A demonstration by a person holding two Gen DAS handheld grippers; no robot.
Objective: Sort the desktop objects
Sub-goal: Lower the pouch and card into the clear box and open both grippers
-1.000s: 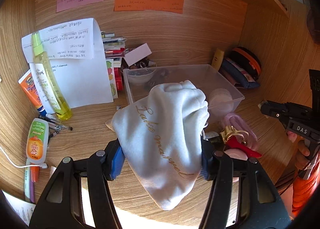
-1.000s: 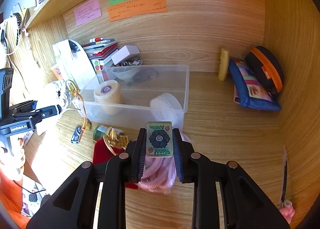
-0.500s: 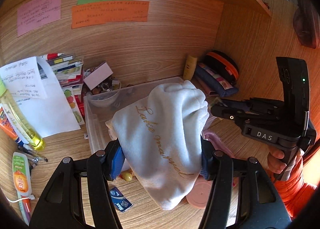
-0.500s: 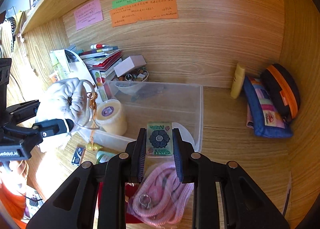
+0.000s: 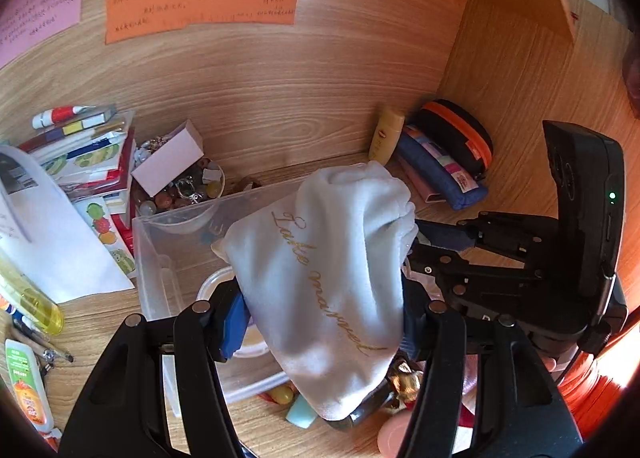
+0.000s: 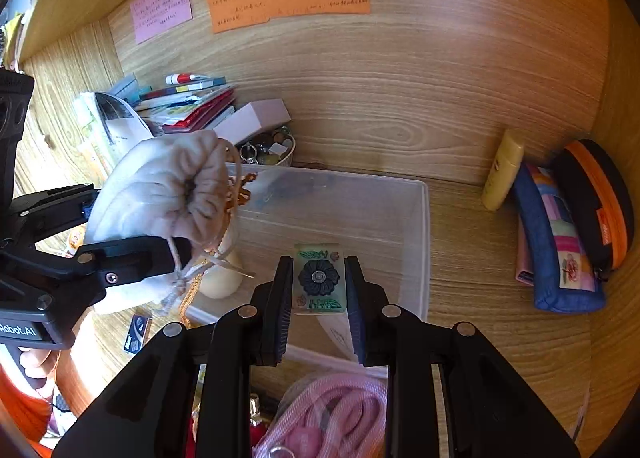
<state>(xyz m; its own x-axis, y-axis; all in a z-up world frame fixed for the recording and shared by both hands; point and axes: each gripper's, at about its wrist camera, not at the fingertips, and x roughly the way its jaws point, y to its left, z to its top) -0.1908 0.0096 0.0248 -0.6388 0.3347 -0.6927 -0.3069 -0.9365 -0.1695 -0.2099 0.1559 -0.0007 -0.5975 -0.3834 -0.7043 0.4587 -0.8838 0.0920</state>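
Observation:
My left gripper [image 5: 320, 318] is shut on a white drawstring pouch [image 5: 328, 282] with gold lettering, held above the left end of the clear plastic bin [image 5: 160, 258]. From the right wrist view the pouch [image 6: 160, 194] hangs over the bin's near left corner. My right gripper [image 6: 318, 294] is shut on a small green box with a dark flower print [image 6: 319, 278], held above the bin [image 6: 416, 242]. The right gripper [image 5: 432, 246] sits close beside the pouch in the left wrist view. A cream round jar [image 6: 220, 278] stands inside the bin.
A bowl of trinkets [image 5: 180, 194] with a pink box and a book stack [image 5: 80, 146] stand behind the bin. A yellow tube [image 6: 502, 170], blue pouch [image 6: 560, 250] and orange-black case [image 6: 600, 198] lie right. Pink cord [image 6: 328, 418] and small items lie in front.
Both grippers have moved forward and in over the bin, each still holding its object. The pouch has shifted right and now sits next to the right gripper.

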